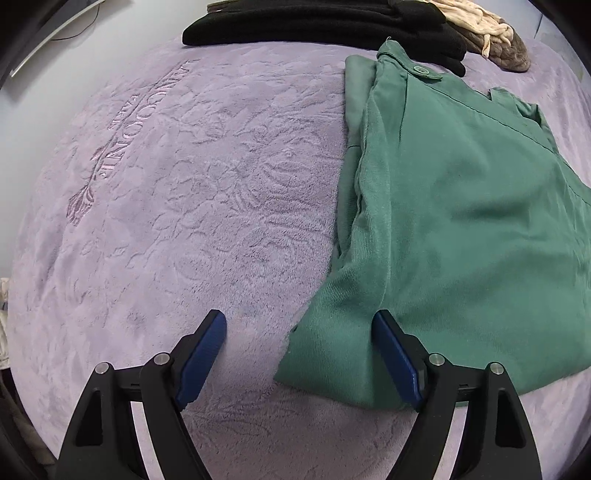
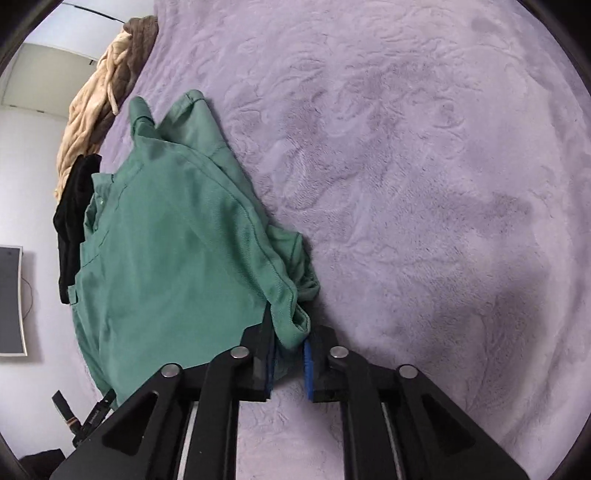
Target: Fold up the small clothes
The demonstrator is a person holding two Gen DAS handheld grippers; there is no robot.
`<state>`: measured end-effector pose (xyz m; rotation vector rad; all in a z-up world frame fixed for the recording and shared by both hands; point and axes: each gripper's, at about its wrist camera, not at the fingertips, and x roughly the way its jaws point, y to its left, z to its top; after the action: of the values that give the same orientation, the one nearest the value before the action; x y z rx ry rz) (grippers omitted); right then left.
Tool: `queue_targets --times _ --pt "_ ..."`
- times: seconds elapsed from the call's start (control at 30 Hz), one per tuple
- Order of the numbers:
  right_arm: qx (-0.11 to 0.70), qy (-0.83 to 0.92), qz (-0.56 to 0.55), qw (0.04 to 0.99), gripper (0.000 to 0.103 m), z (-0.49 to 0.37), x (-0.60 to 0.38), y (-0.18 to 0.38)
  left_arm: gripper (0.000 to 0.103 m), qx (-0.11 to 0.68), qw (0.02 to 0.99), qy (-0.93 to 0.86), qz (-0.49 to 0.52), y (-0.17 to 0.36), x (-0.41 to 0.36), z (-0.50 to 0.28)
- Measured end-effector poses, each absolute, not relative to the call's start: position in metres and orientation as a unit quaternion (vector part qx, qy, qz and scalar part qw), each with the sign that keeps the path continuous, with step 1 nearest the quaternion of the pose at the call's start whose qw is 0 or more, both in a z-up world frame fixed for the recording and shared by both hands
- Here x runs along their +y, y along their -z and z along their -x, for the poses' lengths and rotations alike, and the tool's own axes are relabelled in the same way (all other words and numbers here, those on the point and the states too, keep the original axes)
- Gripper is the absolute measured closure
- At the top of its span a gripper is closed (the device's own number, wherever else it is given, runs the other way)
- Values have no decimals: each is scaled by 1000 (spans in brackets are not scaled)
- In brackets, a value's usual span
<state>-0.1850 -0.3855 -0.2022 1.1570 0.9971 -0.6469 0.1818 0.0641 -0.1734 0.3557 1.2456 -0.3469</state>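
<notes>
While left gripper [image 1: 297, 345] gapes, right gripper [image 2: 290, 345] pinches green garment [image 2: 177, 251].

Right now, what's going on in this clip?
A person with a handheld claw in each hand is folding a green garment on a lilac blanket. The right claw is pinching a bunched edge of the garment. The left claw is open at the garment's near corner, one finger over the fabric, gripping nothing. The garment looks partly folded. A folded black item and a beige and brown knit lie at the blanket's far edge.
</notes>
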Motion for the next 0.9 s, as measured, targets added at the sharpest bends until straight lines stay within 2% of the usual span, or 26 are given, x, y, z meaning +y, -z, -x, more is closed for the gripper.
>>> queue_targets --times 0.07,0.13,0.37,0.53,0.57,0.6,0.63,0.77,0.9 --pt "429 297 -533 666 76 194 -384 199 20 573 786 157 -174 167 71 -180" --pt "428 305 -535 661 72 202 -379 190 20 569 789 146 -181 158 81 -180" --pt "442 278 -524 672 71 211 -336 166 20 574 790 187 -106 130 106 -188" --pt "466 214 -530 675 71 179 -282 170 20 597 765 227 -80 146 84 -205" --pt "477 202 -521 678 71 168 -272 171 35 601 761 229 -83 153 80 -210" --pt "485 192 -513 682 71 158 -263 170 57 606 755 237 -87 158 75 -208" --pt "492 181 -505 686 71 148 -253 169 88 619 739 254 -75 163 73 -210" --pt "499 151 -497 693 71 121 -223 166 91 604 744 279 -64 153 76 -205" --pt "515 145 -495 684 71 109 -206 172 91 619 733 278 -45 170 94 -208"
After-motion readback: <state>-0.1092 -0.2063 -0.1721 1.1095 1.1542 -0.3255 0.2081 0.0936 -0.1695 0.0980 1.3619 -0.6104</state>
